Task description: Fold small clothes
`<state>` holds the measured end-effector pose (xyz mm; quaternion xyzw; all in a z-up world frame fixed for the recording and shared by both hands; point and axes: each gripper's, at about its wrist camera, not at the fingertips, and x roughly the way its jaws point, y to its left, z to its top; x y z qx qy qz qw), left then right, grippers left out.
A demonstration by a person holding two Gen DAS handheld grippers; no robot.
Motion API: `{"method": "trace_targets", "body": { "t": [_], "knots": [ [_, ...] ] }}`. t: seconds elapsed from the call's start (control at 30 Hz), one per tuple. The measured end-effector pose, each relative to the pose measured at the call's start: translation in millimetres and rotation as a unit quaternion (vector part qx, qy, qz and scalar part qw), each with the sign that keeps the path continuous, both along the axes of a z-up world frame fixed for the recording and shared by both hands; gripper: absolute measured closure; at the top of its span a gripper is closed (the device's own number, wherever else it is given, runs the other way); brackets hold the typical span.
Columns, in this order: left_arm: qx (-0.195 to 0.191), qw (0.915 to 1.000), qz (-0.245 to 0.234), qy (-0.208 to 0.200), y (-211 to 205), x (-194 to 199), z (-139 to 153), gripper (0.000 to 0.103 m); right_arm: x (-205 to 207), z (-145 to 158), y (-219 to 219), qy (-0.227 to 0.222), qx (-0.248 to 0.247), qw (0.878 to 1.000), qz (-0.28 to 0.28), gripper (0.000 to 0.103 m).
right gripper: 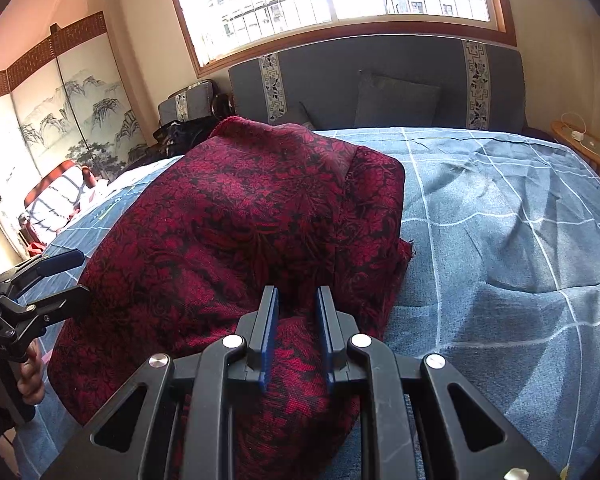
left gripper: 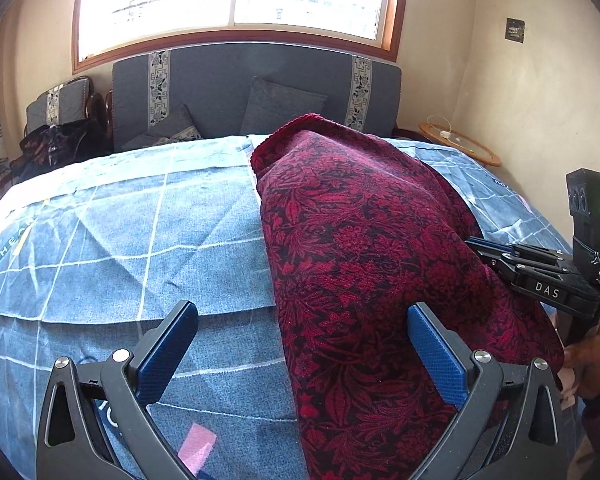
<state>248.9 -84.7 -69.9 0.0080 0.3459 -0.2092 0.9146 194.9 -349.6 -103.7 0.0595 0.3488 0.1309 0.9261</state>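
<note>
A dark red floral garment point(left gripper: 360, 248) lies folded lengthwise on the blue checked bedspread point(left gripper: 120, 240); it also shows in the right wrist view point(right gripper: 228, 232). My left gripper point(left gripper: 302, 314) is open, its right finger against the garment's left edge, nothing held. It shows at the left of the right wrist view point(right gripper: 74, 276), jaws apart beside the cloth. My right gripper point(right gripper: 297, 300) is shut on a fold of the garment at its near right edge. In the left wrist view it point(left gripper: 480, 246) bites into the cloth's right side.
A grey headboard point(left gripper: 256, 80) with cushions stands at the bed's far end under a window. A round wooden side table point(left gripper: 460, 142) is at the right. A dark bag point(left gripper: 56, 144) on a chair and a painted screen point(right gripper: 60, 120) stand at the left.
</note>
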Motion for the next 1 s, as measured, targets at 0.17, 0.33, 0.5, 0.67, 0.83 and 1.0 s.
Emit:
{"method": "trace_targets", "body": {
  "t": [0.17,0.33,0.5,0.67,0.83,1.0],
  "knots": [
    [-0.017,0.9997,-0.012,0.016,1,8,-6,0.0,-2,1,4,-0.002,-0.008,1.0,-0.003,0.087],
    [-0.033,0.9984,-0.042,0.019,2,18,-6,0.0,-1,1,4,-0.002,-0.01,1.0,-0.004,0.087],
    [-0.137,0.9821,-0.094,0.09,19,45,-14,0.0,-1,0,4,-0.003,-0.013,1.0,-0.004,0.087],
    [-0.215,0.9604,-0.121,0.129,37,71,-22,0.0,0,0,4,-0.003,-0.013,1.0,-0.004,0.087],
    [-0.236,0.9427,-0.165,0.169,35,92,-27,0.0,0,0,4,-0.003,-0.013,1.0,-0.004,0.087],
    [-0.267,0.9145,-0.218,0.212,31,106,-40,0.0,0,0,4,-0.003,-0.013,1.0,-0.004,0.086]
  ]
}}
